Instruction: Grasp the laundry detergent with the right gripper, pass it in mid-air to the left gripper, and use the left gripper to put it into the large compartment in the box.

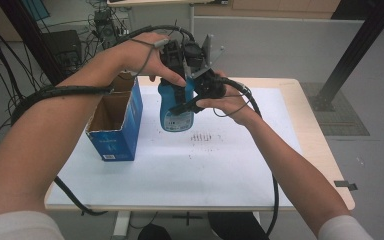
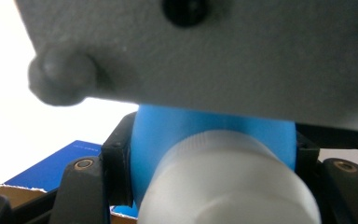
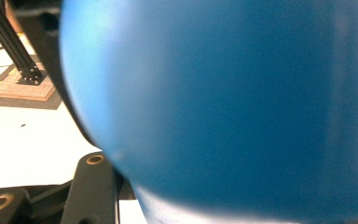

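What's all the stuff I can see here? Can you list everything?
bottle: one, blue with a white cap, held above the table between both grippers
box: one, blue cardboard, open top, left part of the table
table: one, pale wood under a white sheet
left gripper: black, shut on the bottle's neck
right gripper: black, shut on the bottle's body
forearms: two, coming in from the bottom

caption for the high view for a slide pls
Both hand-held grippers, left and right, clamp a blue bottle above the table, beside an open box.
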`<state>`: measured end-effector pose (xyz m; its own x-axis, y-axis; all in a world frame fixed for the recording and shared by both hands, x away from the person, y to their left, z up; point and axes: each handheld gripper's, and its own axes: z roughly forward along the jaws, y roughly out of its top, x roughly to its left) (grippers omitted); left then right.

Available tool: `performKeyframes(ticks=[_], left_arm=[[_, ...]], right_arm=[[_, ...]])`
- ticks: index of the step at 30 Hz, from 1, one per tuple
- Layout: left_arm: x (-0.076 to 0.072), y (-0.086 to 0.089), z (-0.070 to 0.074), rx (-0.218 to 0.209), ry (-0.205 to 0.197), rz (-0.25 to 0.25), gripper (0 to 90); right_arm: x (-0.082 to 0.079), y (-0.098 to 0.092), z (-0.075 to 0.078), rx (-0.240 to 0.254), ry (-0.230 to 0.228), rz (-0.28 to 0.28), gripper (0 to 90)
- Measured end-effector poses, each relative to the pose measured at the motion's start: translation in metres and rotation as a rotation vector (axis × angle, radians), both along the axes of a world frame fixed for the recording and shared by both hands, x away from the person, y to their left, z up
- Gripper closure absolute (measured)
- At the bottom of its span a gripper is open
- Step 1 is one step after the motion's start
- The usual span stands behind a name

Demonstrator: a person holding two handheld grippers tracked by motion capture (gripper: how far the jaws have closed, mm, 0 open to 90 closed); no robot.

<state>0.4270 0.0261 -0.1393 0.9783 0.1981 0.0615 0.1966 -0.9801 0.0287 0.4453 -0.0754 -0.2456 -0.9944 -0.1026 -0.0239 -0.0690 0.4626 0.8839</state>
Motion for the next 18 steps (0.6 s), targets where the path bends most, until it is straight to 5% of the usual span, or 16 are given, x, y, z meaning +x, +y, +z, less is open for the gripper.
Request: performKeyframes(ticks=[3,18], left_arm=[[0.0004,-0.0003,0.0004,0.007,0.003,-0.001,37.8],[0.0,-0.0013,-0.0008,0.001,0.001,0.002,37.8]], right_arm=[[-0.0024,-0.0001,0.0009,-0.01,0.028,-0.016,43.9],[0.0007,-0.0004,-0.0011,0.0,0.007,0.004,43.6]])
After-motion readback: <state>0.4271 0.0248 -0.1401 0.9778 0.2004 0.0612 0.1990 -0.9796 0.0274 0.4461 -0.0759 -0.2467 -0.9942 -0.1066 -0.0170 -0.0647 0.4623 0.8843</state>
